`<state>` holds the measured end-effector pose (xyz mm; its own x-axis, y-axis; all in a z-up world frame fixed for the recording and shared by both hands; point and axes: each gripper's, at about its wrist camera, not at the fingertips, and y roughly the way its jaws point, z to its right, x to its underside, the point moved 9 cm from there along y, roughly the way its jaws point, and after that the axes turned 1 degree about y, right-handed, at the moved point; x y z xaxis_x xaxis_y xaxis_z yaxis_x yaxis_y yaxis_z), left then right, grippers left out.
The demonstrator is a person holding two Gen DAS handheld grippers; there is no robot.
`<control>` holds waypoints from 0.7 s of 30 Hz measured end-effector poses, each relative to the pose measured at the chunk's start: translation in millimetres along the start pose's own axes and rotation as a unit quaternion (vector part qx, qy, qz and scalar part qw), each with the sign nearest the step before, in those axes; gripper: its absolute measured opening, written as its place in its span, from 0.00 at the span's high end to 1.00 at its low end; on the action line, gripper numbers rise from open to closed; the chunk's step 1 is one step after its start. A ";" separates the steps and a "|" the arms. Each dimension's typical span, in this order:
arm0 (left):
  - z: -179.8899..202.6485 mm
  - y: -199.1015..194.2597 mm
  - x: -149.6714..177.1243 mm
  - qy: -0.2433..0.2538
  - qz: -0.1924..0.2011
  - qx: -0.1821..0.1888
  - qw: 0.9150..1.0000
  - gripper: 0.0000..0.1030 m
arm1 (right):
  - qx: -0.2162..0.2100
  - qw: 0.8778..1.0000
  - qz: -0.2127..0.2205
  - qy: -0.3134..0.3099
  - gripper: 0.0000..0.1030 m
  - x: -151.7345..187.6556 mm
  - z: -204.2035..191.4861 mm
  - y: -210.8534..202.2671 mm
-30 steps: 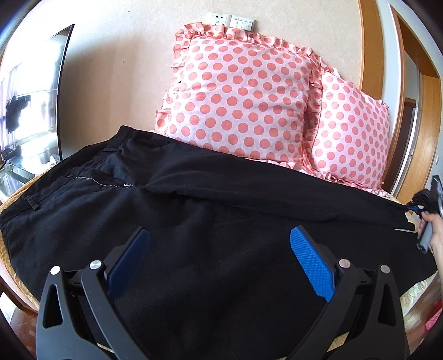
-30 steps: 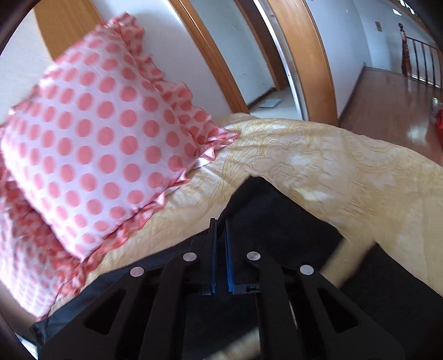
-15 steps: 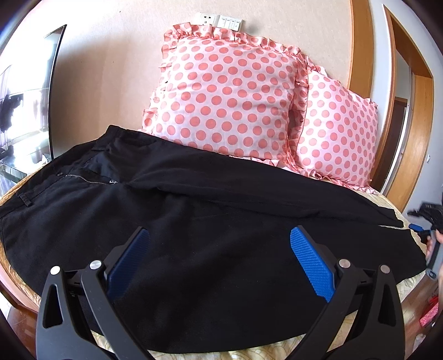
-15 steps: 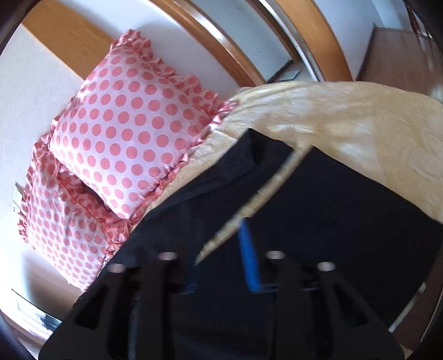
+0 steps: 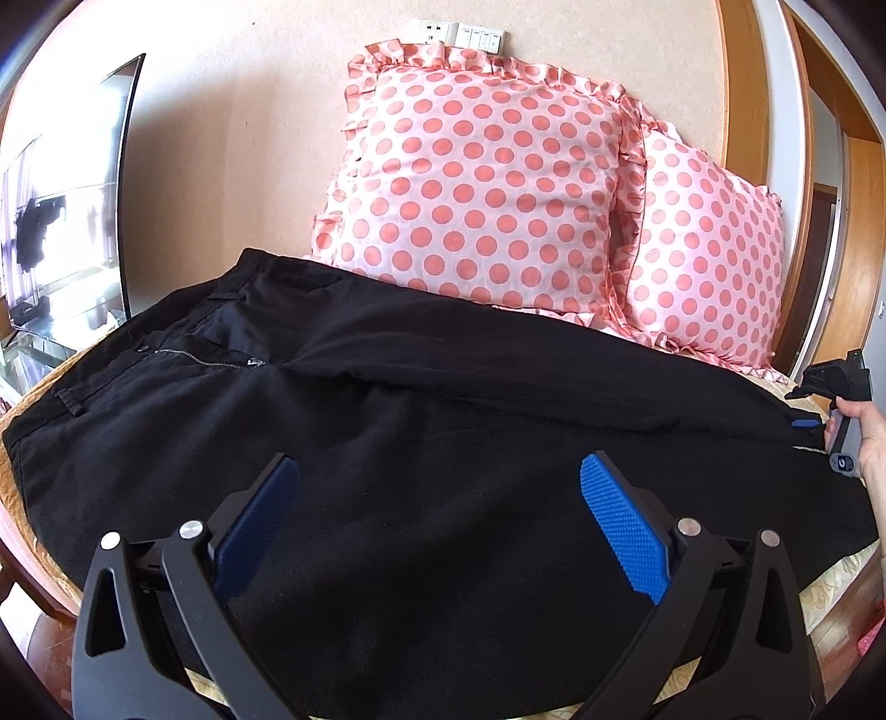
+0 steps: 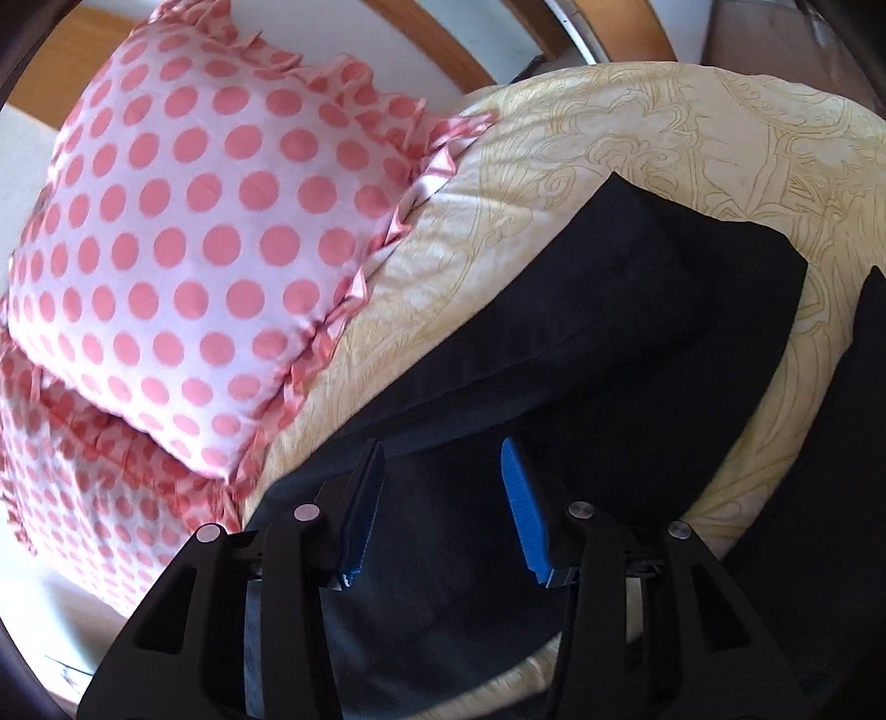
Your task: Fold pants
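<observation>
1. One pair of black cotton pants lies flat across a yellow patterned bedspread, waist w/ zipper at the left, 2 leg ends at the right.
2. Two pink polka-dot frilled pillows lean on the wall behind the pants.
3. Left gripper: blue pads wide apart above the cloth, nothing btwn them.
4. Right gripper: jaws closing, part open over the far leg's hem, fabric below, not pinched.
5. One wall socket strip; no legible writing.
</observation>
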<state>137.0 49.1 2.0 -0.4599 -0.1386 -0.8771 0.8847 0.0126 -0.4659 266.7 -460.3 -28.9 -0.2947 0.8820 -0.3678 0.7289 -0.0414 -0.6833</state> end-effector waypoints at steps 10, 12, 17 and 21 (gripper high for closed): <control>-4.7 6.1 2.3 -0.009 -0.002 0.003 1.000 0.02 | 0.002 0.994 0.064 0.088 0.94 -40.8 30.3 13.8; -8.7 4.4 0.7 -0.017 0.002 0.003 1.000 0.02 | -0.002 0.994 0.072 0.078 0.94 -43.4 33.0 10.7; -16.6 -4.6 -4.3 -0.038 0.013 0.013 0.999 0.02 | -0.044 0.993 0.112 -0.005 0.96 -43.9 19.5 -32.3; -19.1 -15.1 -9.3 -0.051 0.029 0.020 0.998 0.02 | -0.097 0.984 0.144 -0.048 0.96 -31.7 8.7 -91.3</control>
<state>126.5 69.1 14.9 -0.3992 -0.2392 -0.8851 0.9131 -0.0162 -0.4074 204.2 -488.5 39.6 -0.1087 0.7973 -0.5938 0.8921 -0.1852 -0.4120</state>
